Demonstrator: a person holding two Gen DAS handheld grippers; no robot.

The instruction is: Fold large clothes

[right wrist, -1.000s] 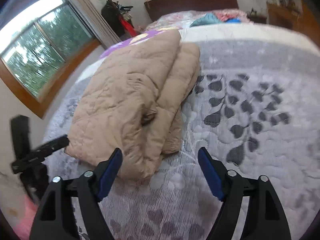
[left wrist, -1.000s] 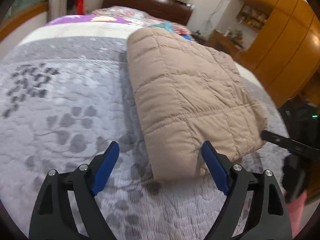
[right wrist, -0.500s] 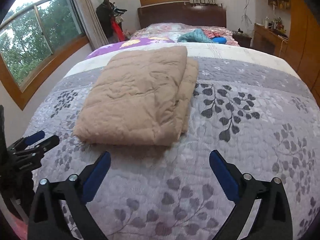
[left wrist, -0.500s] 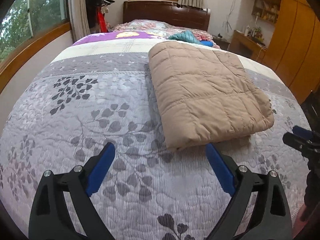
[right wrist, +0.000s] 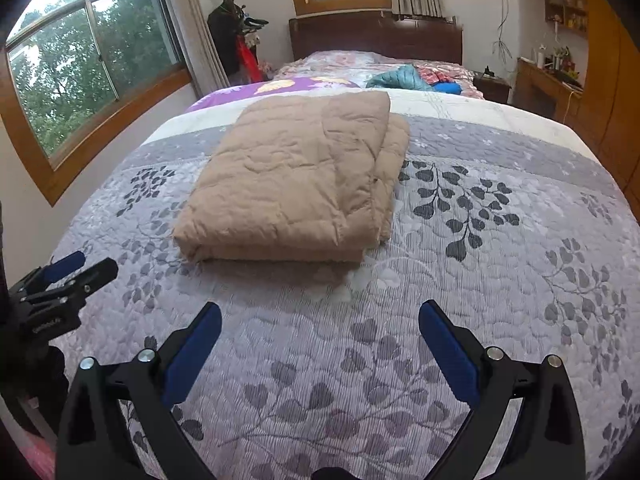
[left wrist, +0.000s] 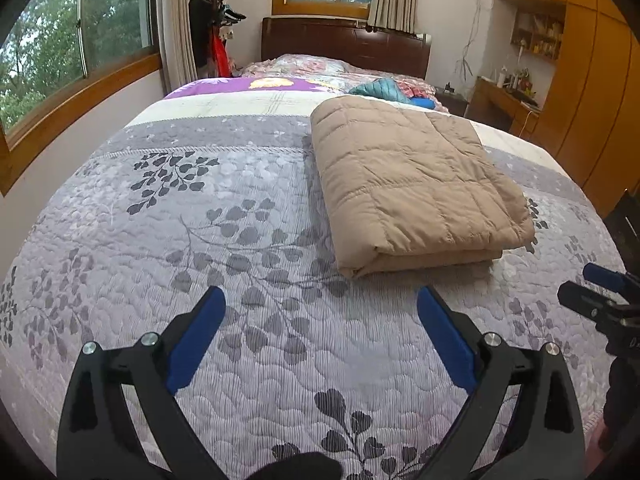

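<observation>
A tan quilted garment lies folded into a thick rectangle on the bed's grey leaf-print cover. My left gripper hovers over the cover short of the fold's near edge; its jaws are opening and nothing is between them. In the right wrist view the same folded garment shows stacked layers along its right side. My right gripper is open and empty, also back from the garment. Each gripper shows at the edge of the other's view: the right gripper and the left gripper.
Teal and blue clothes lie near the pillows by the dark headboard. A coat rack stands in the far left corner. Windows line the left wall; a wooden wardrobe and a cluttered desk flank the bed's right side.
Both grippers have drawn back and up from the folded garment's near edge and widened their jaws. The garment stays folded on the bed, now farther away in both views.
</observation>
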